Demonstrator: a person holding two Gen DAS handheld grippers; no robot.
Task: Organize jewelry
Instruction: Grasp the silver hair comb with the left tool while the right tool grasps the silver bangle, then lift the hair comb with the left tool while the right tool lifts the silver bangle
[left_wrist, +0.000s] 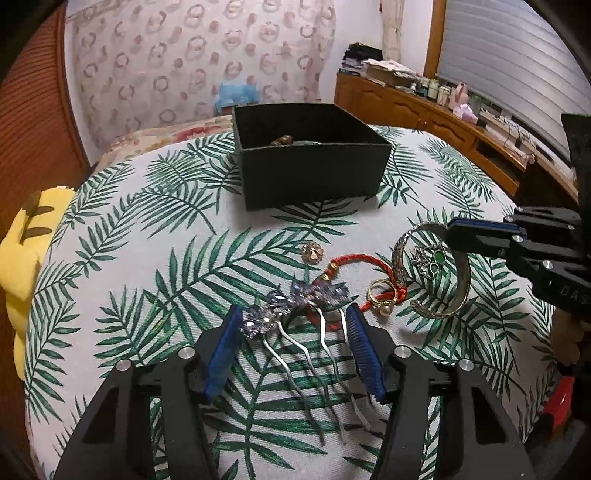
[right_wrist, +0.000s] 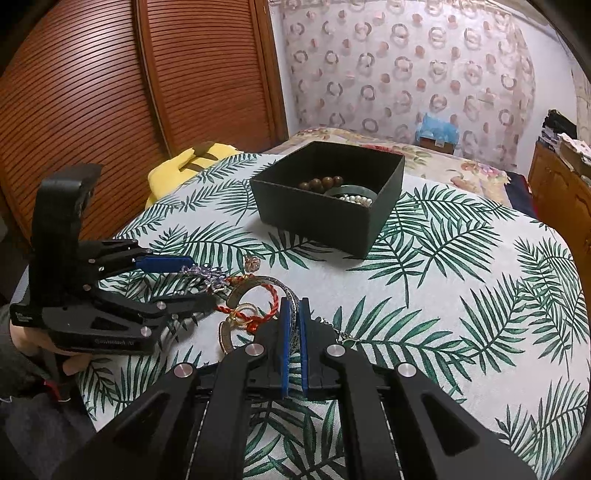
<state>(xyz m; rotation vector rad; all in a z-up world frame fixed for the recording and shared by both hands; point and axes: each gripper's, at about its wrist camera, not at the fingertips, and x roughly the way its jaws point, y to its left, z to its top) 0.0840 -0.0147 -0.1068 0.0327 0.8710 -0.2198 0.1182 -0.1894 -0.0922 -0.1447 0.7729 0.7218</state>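
Note:
A jewelled silver hair comb (left_wrist: 295, 306) lies on the leaf-print cloth between the open fingers of my left gripper (left_wrist: 293, 314). To its right lie a red cord bracelet (left_wrist: 354, 260), gold rings (left_wrist: 384, 295), a small gold flower brooch (left_wrist: 312, 253) and a wide silver cuff bangle (left_wrist: 461, 280) around a green-stone pendant (left_wrist: 430, 260). My right gripper (right_wrist: 294, 306) is shut on the bangle's band (right_wrist: 258, 284); it also shows in the left wrist view (left_wrist: 454, 230). A dark open box (right_wrist: 325, 199) farther back holds brown beads, a dark bangle and pearls.
The leaf-print table (left_wrist: 147, 236) is round and drops off at its edges. A yellow plush toy (left_wrist: 22, 258) sits at the left edge. A wooden shutter door (right_wrist: 92, 92), a bed and a wooden cabinet (left_wrist: 424, 110) lie beyond.

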